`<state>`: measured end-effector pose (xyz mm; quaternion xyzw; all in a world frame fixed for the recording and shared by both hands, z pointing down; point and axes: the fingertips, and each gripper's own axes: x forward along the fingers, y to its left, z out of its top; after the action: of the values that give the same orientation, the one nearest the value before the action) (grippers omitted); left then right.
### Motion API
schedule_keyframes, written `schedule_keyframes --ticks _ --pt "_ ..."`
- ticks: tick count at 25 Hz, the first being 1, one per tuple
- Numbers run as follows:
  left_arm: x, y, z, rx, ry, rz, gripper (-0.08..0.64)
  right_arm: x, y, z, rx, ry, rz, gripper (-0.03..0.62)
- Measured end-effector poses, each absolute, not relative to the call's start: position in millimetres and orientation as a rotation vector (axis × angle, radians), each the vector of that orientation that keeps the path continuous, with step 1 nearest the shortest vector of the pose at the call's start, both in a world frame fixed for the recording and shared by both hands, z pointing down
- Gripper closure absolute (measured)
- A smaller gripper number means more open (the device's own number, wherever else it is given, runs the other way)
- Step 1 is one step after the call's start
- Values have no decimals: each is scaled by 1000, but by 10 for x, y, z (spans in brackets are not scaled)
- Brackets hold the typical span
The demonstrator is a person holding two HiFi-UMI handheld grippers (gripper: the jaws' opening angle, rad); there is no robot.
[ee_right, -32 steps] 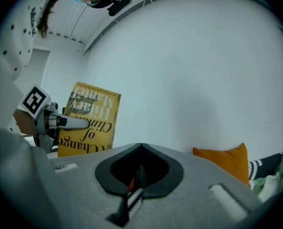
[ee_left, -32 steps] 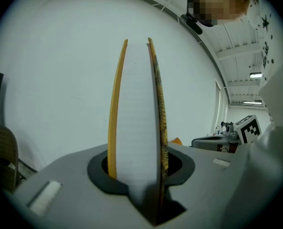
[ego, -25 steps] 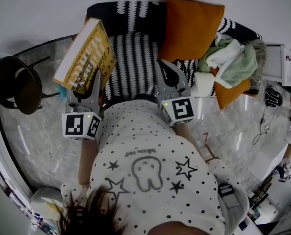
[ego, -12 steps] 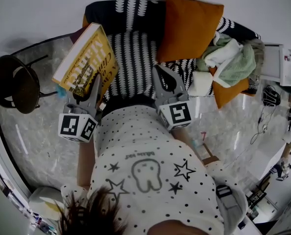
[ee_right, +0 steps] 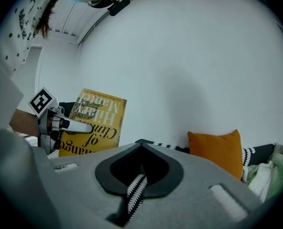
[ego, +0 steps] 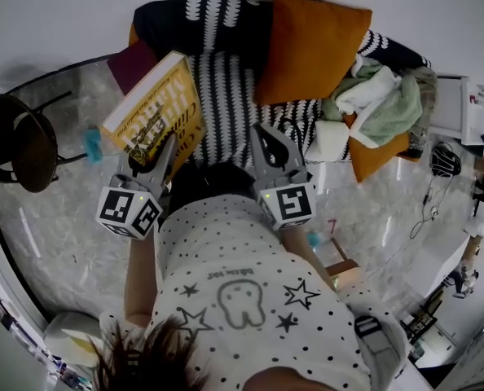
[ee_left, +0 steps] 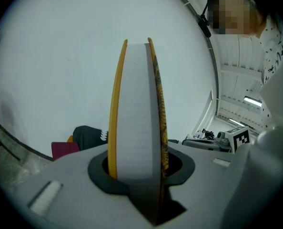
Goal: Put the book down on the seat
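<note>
My left gripper (ego: 162,150) is shut on the lower edge of a thick yellow book (ego: 156,108), which is tilted up above the left end of the black-and-white striped sofa seat (ego: 230,96). The left gripper view has the book's page edge (ee_left: 134,109) standing upright between the jaws of that gripper (ee_left: 134,168). Over the seat's front edge my right gripper (ego: 262,134) is shut and holds nothing. From the right gripper view, the book's cover (ee_right: 96,123) shows at the left, with the left gripper (ee_right: 65,125) clamped on it.
An orange cushion (ego: 311,47) leans on the sofa back. A pile of pale green and white clothes (ego: 380,96) fills the seat's right end. A dark round stool (ego: 14,141) stands at the left. A maroon object (ego: 132,63) lies beside the sofa's left arm.
The left gripper has carried the book rightward and a little lower, toward the striped seat. The right gripper has shifted slightly left and stays shut.
</note>
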<state>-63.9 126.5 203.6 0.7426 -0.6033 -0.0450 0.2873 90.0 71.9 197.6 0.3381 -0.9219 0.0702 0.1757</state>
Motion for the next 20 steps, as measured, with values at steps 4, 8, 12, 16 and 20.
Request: schedule_keyframes --ticks 4,8,12,16,20 --pt "-543 1262 2258 1944 -1559 -107 413 953 729 2082 947 -2601 214 591" --pt "-455 1208 2445 1921 -1499 -113 413 991 762 2148 942 -2578 214 591" --pt "-350 1085 2633 1918 -1422 -143 413 941 786 2234 931 -2575 249 591" --pt "-198 988 2844 1892 -1345 -171 413 898 820 2350 912 -2554 272 591" --pt "-82 871 3049 1901 -1301 -136 413 895 743 2468 932 -2523 301 591"
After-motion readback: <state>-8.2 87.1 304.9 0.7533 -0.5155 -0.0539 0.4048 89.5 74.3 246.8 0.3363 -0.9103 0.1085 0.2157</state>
